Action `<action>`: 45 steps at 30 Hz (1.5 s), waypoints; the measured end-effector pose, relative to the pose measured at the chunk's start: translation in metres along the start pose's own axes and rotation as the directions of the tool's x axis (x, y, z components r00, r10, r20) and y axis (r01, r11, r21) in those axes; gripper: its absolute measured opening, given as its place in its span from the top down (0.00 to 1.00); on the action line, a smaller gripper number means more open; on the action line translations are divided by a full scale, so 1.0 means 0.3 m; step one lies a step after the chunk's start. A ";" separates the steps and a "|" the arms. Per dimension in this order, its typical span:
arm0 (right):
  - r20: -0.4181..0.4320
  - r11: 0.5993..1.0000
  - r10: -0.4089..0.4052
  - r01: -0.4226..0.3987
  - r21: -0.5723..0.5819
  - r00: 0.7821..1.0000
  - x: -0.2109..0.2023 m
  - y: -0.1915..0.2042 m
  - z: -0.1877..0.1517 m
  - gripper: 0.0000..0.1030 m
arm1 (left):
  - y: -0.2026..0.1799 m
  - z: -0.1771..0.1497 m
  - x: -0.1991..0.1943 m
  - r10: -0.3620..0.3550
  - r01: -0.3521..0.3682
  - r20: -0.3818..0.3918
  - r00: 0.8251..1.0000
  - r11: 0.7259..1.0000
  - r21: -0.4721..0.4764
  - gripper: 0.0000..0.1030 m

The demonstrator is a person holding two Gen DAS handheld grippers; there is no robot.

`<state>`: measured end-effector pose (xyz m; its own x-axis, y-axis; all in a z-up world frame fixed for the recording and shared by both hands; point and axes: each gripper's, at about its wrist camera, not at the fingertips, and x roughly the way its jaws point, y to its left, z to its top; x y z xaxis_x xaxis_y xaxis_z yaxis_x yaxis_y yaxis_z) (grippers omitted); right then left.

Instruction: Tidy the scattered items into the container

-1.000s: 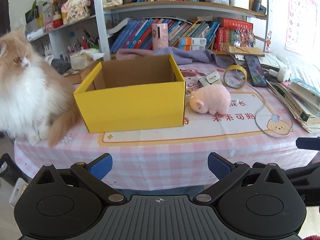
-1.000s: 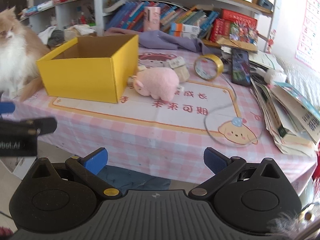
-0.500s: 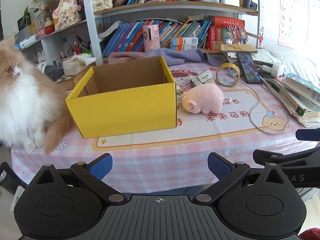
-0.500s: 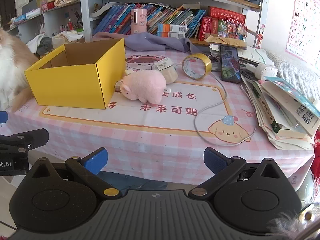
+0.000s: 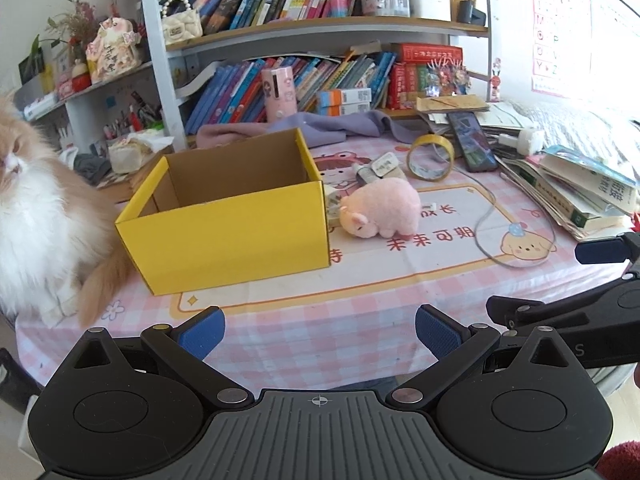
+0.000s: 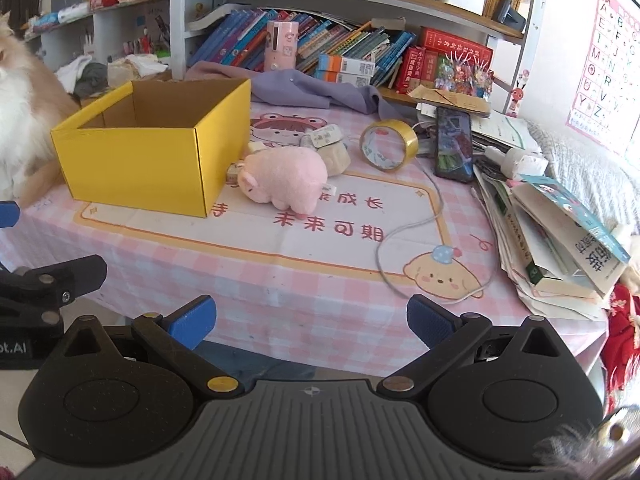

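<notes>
An open yellow cardboard box (image 5: 236, 232) (image 6: 136, 168) stands on the pink checked tablecloth; what I see of its inside is bare. A pink plush pig (image 5: 380, 208) (image 6: 284, 178) lies just right of it. Behind the pig lie small tagged packets (image 5: 380, 166) (image 6: 330, 148) and a roll of yellow tape (image 5: 430, 157) (image 6: 388, 145). My left gripper (image 5: 318, 330) is open and empty, at the table's near edge in front of the box. My right gripper (image 6: 310, 322) is open and empty, at the near edge in front of the pig.
A fluffy orange-and-white cat (image 5: 36, 232) sits at the left beside the box. A phone (image 6: 454, 142), a grey cable (image 6: 404, 232) and a pile of books (image 6: 560, 240) lie at the right. A purple cloth (image 6: 304, 88) and bookshelves are behind.
Both grippers have drawn a little closer to the table and tilted; the box and pig sit lower in each view. Both stay open. The cat has barely moved.
</notes>
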<state>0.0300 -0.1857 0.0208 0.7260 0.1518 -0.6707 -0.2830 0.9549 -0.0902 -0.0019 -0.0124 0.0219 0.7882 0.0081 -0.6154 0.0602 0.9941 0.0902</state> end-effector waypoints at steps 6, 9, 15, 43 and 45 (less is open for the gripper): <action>0.009 1.000 0.020 -0.019 -0.023 1.000 -0.014 0.010 0.007 0.00 | 0.027 -0.002 -0.033 -0.076 0.077 0.058 0.995 0.997 -0.025 0.00; 0.084 0.994 0.040 -0.032 -0.103 0.996 -0.021 0.023 0.010 0.00 | 0.042 0.004 -0.048 -0.062 0.066 0.105 0.993 0.997 -0.032 0.00; 0.086 0.982 0.071 -0.055 -0.182 0.994 -0.001 0.034 0.037 0.00 | 0.096 0.008 -0.021 0.001 0.002 0.062 0.998 0.999 -0.046 0.00; 0.023 0.999 0.044 -0.045 0.029 0.999 0.013 -0.058 0.022 0.02 | 0.059 0.011 0.031 -0.048 0.047 0.050 0.998 0.999 0.025 0.00; 0.017 0.999 0.045 -0.045 0.027 0.999 0.019 -0.064 0.022 0.02 | 0.050 0.014 0.041 -0.065 0.063 0.052 0.997 0.998 0.030 0.00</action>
<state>0.0439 -0.2013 0.0236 0.7234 0.1989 -0.6612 -0.2985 0.9536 -0.0397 0.0112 0.0020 0.0190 0.8131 -0.0617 -0.5788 0.1283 0.9889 0.0747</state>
